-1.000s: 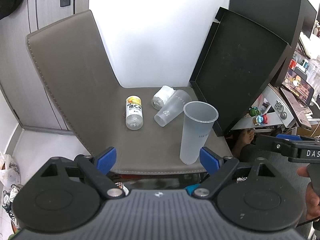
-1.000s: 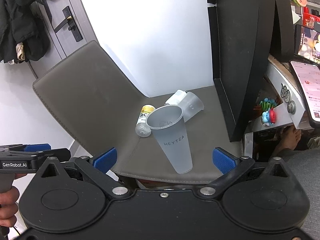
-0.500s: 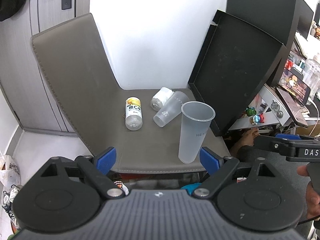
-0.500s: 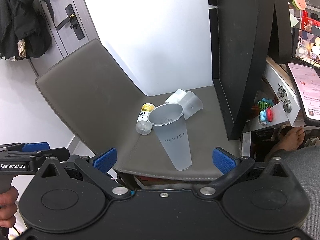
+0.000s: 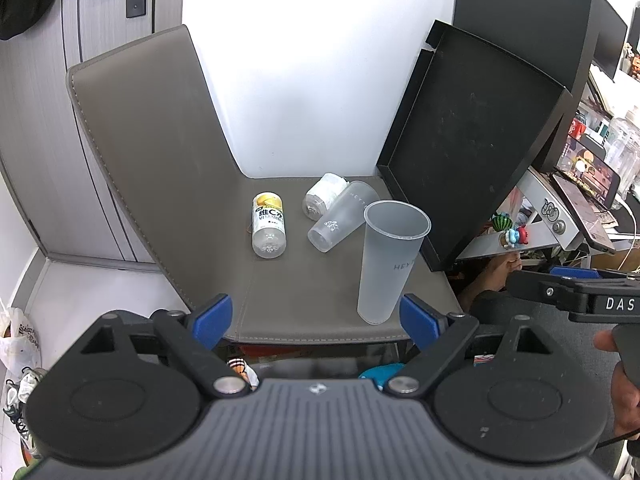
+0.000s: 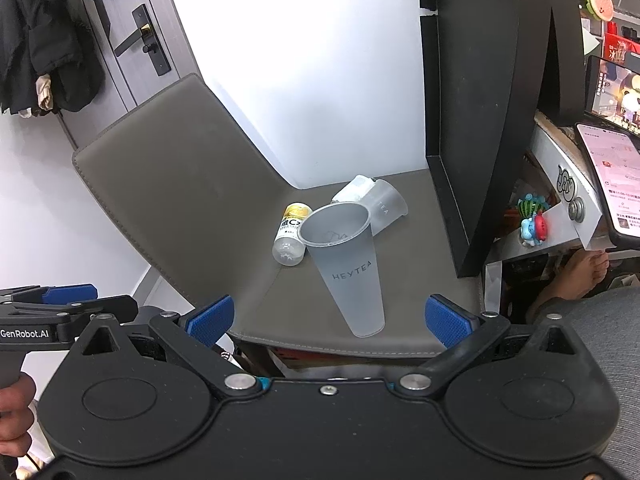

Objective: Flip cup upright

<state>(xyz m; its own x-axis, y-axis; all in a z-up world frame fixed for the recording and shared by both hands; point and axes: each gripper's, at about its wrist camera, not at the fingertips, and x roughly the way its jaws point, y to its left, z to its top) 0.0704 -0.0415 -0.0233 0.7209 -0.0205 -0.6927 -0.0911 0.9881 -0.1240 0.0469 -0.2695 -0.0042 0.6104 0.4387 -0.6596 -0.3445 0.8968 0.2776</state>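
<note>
Two frosted cups sit on the grey chair seat (image 5: 320,300): the tall cup (image 5: 390,260) stands upright, mouth up, near the front edge toward the right corner; the second cup (image 5: 340,218) lies on its side behind it, touching a white roll (image 5: 324,196). A small bottle (image 5: 269,220) lies to their left. My left claw (image 5: 314,316) and right claw (image 6: 328,316) are both released, grasping nothing, held off the seat's front edge.
</note>
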